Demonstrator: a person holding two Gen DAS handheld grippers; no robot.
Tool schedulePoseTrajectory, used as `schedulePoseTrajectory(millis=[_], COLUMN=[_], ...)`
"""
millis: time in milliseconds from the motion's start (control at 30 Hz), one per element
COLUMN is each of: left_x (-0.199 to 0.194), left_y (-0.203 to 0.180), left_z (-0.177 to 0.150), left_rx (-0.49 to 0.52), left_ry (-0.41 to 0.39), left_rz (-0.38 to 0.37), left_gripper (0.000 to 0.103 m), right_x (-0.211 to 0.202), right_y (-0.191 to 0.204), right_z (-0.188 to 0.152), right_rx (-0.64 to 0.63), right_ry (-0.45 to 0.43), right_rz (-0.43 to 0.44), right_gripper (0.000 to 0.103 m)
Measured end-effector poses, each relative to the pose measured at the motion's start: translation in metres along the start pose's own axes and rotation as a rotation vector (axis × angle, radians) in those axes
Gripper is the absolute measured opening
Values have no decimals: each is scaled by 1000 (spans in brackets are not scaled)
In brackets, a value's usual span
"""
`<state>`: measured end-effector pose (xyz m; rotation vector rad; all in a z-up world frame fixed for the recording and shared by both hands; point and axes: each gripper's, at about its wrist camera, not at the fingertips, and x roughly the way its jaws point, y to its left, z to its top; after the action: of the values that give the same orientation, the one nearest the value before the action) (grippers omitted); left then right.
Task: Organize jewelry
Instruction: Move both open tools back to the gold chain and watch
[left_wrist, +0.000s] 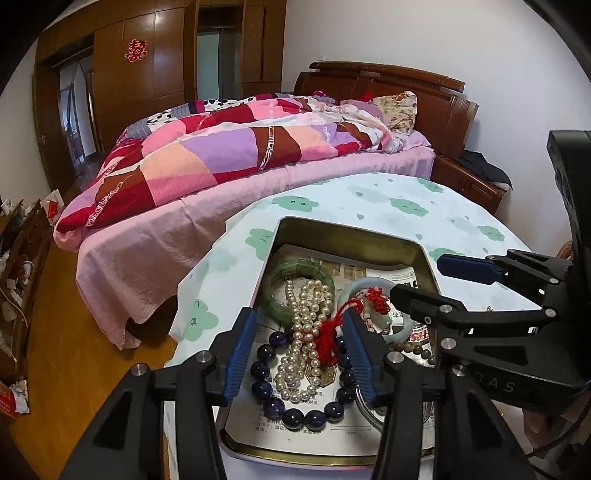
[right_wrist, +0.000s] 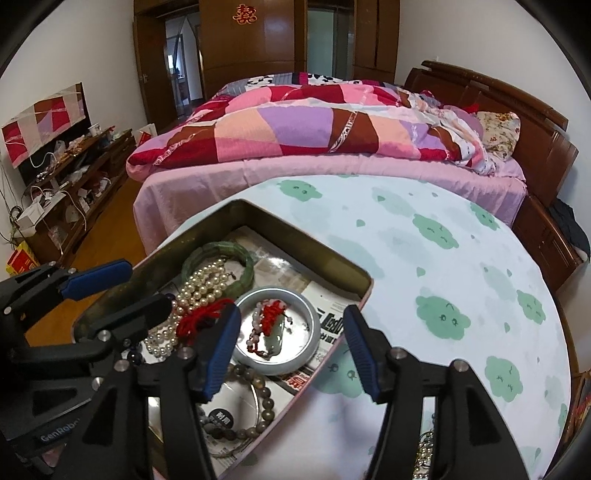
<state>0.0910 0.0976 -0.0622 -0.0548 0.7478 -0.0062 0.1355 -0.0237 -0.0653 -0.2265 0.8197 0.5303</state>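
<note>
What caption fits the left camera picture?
Open left hand-held gripper over a tin of pearls and bracelets.

bracelets (left_wrist: 300, 373) and necklace (left_wrist: 308, 325) in tin (left_wrist: 351, 230) on table (left_wrist: 461, 218), bed (left_wrist: 229, 177) behind

The tablecloth (right_wrist: 424, 236) was pale mint with darker green cloud faces, and the tin (left_wrist: 332, 230) showed dull gold walls. Inside lay cream pearls (left_wrist: 306, 332), deep purple beads (left_wrist: 295, 415), a mottled green bangle (right_wrist: 242, 258) and a red tassel (left_wrist: 328, 332) (bright scarlet); the quilt (right_wrist: 314, 125) was patchwork pink, lilac, crimson and brown.
</note>
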Motion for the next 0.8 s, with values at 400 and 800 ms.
schedulePoseTrajectory(millis=[400,800], left_x=[-3,-9], left_y=[7,1], left_z=[1,0], left_rx=[-16,-4], left_ry=[-12,-9], left_rz=[41,45], left_gripper=[66,66], right_x=[-3,-8], right_y=[-5,-7], right_z=[-3,-11], right_rx=[22,35], right_ry=[-9,2], right_rz=[0,-1], right_gripper=[67,67])
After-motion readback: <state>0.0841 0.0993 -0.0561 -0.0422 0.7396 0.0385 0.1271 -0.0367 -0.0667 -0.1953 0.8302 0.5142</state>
